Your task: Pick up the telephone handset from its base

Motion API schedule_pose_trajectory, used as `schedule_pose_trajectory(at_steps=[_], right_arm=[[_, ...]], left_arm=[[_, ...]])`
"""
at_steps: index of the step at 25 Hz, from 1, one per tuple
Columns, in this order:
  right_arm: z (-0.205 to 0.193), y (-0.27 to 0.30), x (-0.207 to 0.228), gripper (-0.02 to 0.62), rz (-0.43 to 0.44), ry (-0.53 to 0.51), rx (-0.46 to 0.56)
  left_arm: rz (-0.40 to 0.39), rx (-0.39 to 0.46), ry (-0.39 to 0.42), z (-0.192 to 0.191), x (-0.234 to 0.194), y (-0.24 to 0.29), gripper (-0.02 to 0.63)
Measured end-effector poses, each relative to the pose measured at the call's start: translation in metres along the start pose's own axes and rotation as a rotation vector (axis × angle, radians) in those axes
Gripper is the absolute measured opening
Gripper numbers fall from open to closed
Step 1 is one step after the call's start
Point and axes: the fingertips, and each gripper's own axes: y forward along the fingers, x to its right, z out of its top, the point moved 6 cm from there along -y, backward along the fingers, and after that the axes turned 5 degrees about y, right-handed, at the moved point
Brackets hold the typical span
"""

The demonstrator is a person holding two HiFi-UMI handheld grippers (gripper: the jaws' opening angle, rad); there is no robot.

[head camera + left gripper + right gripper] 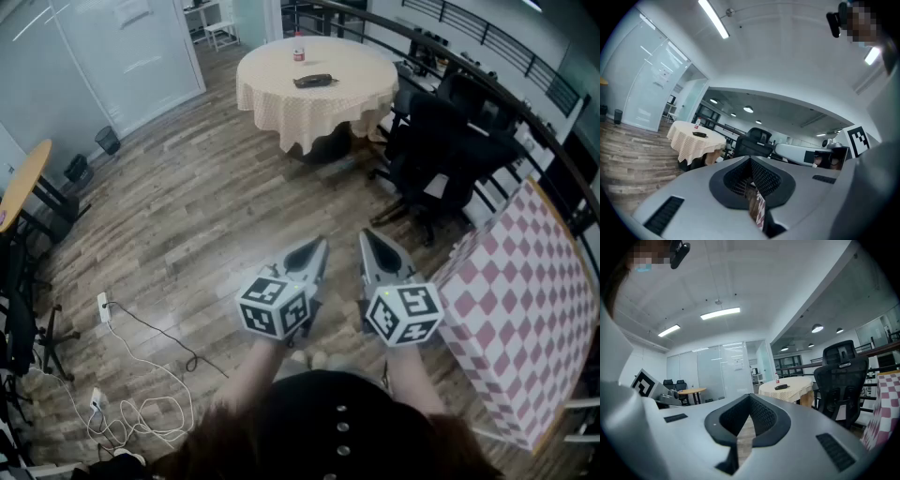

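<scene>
Telephone (314, 81) distant, small, indistinct

place: office | cues: black swivel chairs (450, 131), glass partitions (122, 56) (full-height), ceiling strip lights (720, 313), wood floor (187, 206)

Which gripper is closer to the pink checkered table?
Right. The right gripper is beside the pink checkered table, apart from it; the left gripper is on the right gripper's other side, farther away.

The dark telephone (314, 81) lies flat near the middle of the cream-clothed round table (272, 89)
</scene>
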Motion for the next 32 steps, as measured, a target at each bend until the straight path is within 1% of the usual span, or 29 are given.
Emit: schedule_pose_trajectory(at_steps=[12, 16, 18, 23, 28, 32], right_arm=[[0.001, 0.013, -0.003, 0.008, -0.005, -0.023, -0.013], [-0.001, 0.02, -0.007, 0.009, 0.03, 0.016, 0.004], [-0.004, 0.027, -0.01, 0.009, 0.045, 0.018, -0.004], [-0.01, 0.041, -0.024, 0.009, 0.035, 0.026, -0.024], [-0.026, 0.052, -0.027, 0.009, 0.011, 0.035, -0.055], [-0.034, 0.064, -0.024, 0.009, 0.016, 0.052, -0.083]], left_arm=[[0.008, 0.009, -0.007, 0.006, -0.012, 0.003, 0.006], [-0.015, 0.005, 0.007, 0.008, -0.016, 0.004, 0.006], [-0.029, -0.002, 0.016, 0.01, -0.02, 0.003, 0.006], [-0.027, -0.004, 0.021, 0.015, -0.041, -0.003, 0.006], [-0.049, -0.032, 0.04, 0.011, -0.055, -0.001, 0.006], [-0.046, -0.039, 0.04, 0.009, -0.064, 0.006, 0.006]])
